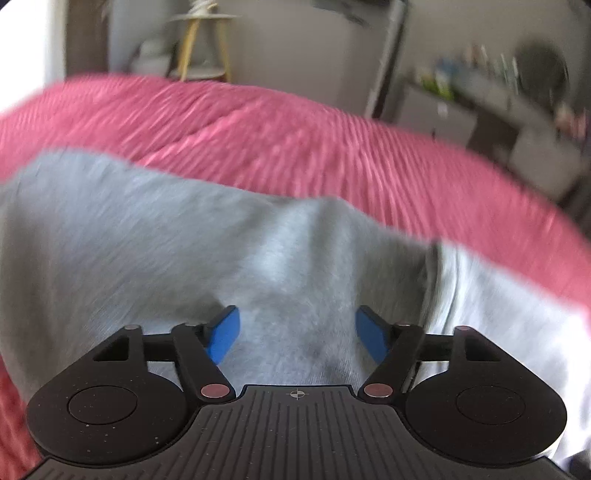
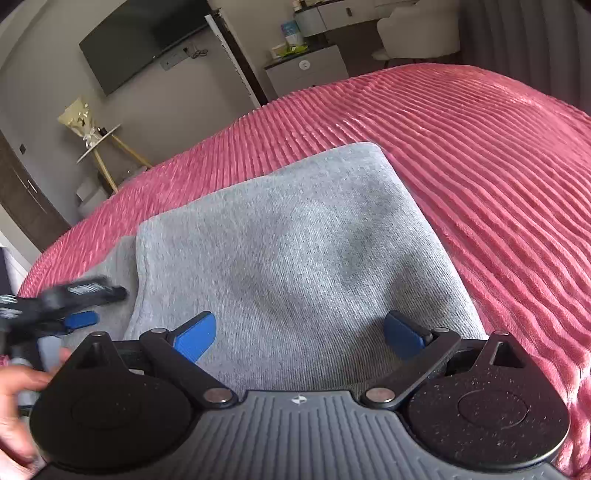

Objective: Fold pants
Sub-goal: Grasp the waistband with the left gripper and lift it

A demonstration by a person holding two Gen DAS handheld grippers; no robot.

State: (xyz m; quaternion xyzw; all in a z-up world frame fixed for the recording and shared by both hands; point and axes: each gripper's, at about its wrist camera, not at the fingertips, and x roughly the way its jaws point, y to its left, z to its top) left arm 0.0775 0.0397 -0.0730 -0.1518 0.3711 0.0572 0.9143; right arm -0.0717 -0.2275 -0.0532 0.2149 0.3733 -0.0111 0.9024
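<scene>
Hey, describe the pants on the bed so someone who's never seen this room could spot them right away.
Look at the bed with the ribbed pink blanket filling most of the room. On it, nearest the two open grippers, lie the pants, folded into a thick, roughly square stack. They are the only grey, soft knit thing on the pink.

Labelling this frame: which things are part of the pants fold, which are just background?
Job:
grey pants, folded on the pink bedspread
left claw, open
right claw, open

Background:
wall TV
side table
white chair
</scene>
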